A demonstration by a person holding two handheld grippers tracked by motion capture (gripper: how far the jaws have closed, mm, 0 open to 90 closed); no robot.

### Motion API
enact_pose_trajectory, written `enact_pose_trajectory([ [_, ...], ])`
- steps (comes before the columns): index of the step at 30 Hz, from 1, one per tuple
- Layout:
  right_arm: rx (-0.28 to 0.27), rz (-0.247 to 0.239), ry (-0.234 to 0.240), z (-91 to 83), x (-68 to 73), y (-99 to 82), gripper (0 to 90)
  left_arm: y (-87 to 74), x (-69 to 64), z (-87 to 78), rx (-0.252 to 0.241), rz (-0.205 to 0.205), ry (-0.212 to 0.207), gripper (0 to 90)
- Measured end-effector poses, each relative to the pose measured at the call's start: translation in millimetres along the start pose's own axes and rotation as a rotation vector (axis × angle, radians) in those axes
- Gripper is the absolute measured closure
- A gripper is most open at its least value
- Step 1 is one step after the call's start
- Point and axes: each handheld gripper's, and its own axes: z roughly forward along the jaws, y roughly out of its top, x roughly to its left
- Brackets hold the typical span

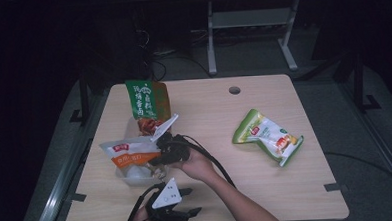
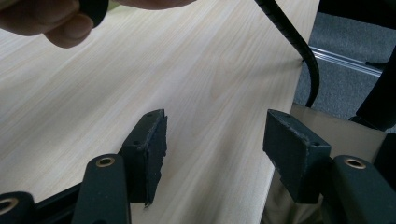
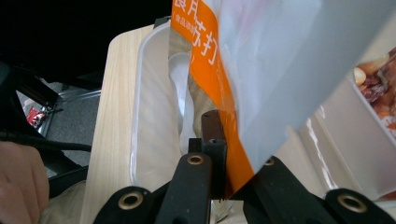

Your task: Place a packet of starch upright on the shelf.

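Note:
My right gripper (image 1: 158, 158) is shut on a white and orange snack bag (image 1: 130, 152), which it holds over a clear plastic tub (image 1: 137, 179) at the table's left. In the right gripper view its jaws pinch the bag's (image 3: 210, 60) lower edge at the right gripper (image 3: 229, 128), with the tub's rim (image 3: 139, 93) just below. A green and orange bag (image 1: 146, 99) stands upright at the tub's far end. My left gripper (image 1: 190, 201) hovers open near the table's front edge. In its own view the left gripper (image 2: 212, 135) has nothing but bare wood between its jaws.
A green and white snack bag (image 1: 267, 136) lies flat on the right half of the wooden table (image 1: 214, 114). A round cable hole (image 1: 234, 90) sits near the far edge. The right gripper's black cable (image 2: 289, 35) trails over the front edge.

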Motion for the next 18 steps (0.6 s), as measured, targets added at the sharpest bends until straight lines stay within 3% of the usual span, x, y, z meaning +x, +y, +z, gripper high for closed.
enact_pose_trajectory([
  [9, -0.013, 0.014, 0.019, -0.5, -2.6, -4.2, 87.6, -0.4, 0.6, 0.0, 0.0, 0.0, 0.007, 38.8],
  [13, -0.043, 0.034, 0.032, -6.7, -2.8, -4.1, 78.4, -0.3, 2.2, -0.9, -0.004, -0.001, 0.013, 37.9],
  [18, -0.051, 0.03, 0.023, -17.3, -1.5, -6.9, 74.4, -0.2, 1.2, 1.5, 0.001, -0.007, 0.01, 37.7],
])
